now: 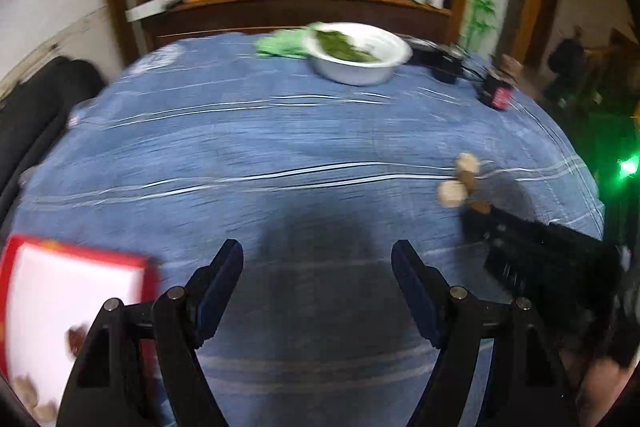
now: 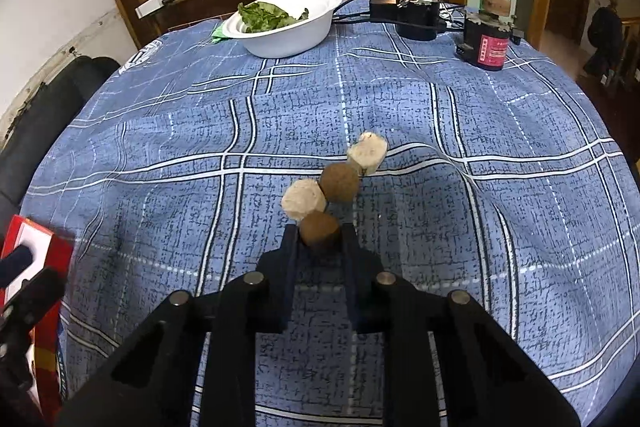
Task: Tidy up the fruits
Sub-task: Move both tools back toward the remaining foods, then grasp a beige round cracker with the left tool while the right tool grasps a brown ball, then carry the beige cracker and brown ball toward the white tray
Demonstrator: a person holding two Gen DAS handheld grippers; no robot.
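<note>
Several small round fruits lie in a row on the blue checked tablecloth [image 2: 160, 147]. My right gripper [image 2: 320, 233] is shut on the nearest brown fruit [image 2: 319, 230]. Beyond it lie a pale fruit [image 2: 303, 199], a second brown fruit [image 2: 339, 182] and another pale fruit [image 2: 367, 151]. My left gripper [image 1: 318, 259] is open and empty above bare cloth, left of the fruits [image 1: 460, 179]. A red-rimmed white tray [image 1: 68, 299] at the near left holds a few fruits [image 1: 76, 341].
A white bowl of green leaves [image 2: 288, 19] stands at the far side. Black devices with cables [image 2: 412, 13] and a dark jar with a red label [image 2: 486, 43] sit at the far right. A black chair [image 2: 48, 115] is at the left.
</note>
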